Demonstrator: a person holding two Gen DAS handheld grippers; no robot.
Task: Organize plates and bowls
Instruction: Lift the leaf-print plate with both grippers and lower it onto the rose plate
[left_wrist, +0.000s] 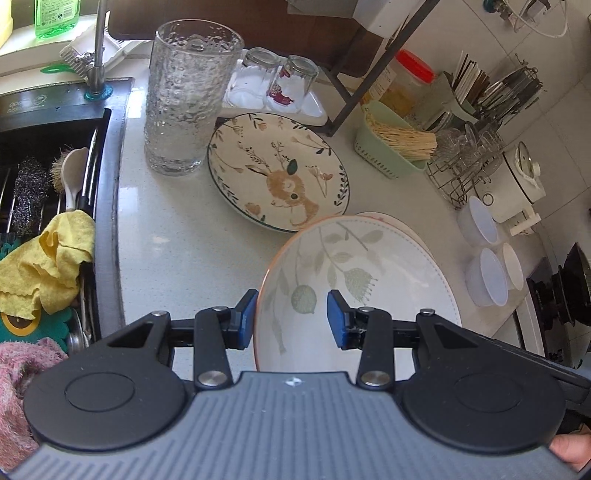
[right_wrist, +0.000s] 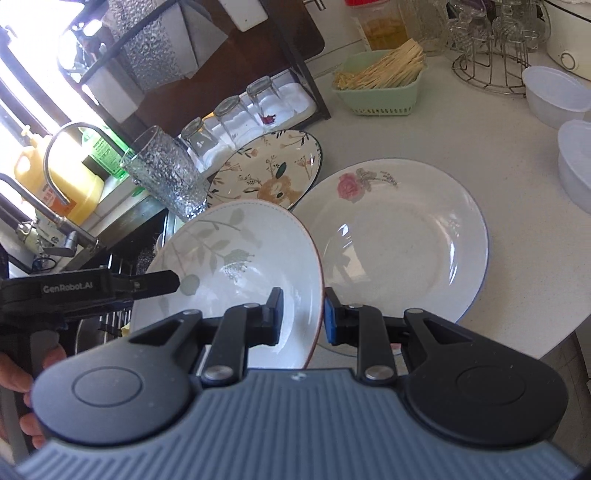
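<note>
A white deep plate with a grey-green leaf pattern and a thin orange rim (left_wrist: 354, 273) (right_wrist: 236, 258) hangs tilted above the counter, held from two sides. My left gripper (left_wrist: 291, 319) is shut on its near-left rim, one blue pad outside and one inside. My right gripper (right_wrist: 303, 317) is shut on its right rim. In the right wrist view a finger (right_wrist: 159, 282) of the left gripper reaches onto the plate. Beneath and to the right lies a white rose plate (right_wrist: 399, 236) (left_wrist: 406, 229). A rabbit-pattern plate (left_wrist: 277, 170) (right_wrist: 266, 173) lies behind.
A tall textured glass (left_wrist: 188, 99) stands by the sink (left_wrist: 48, 166), which holds cloths and scrubbers. Upturned glasses (left_wrist: 273, 81) sit on a white tray at the back. A green basket of sticks (left_wrist: 391, 147) and small white bowls (left_wrist: 487, 280) (right_wrist: 554, 92) stand on the right.
</note>
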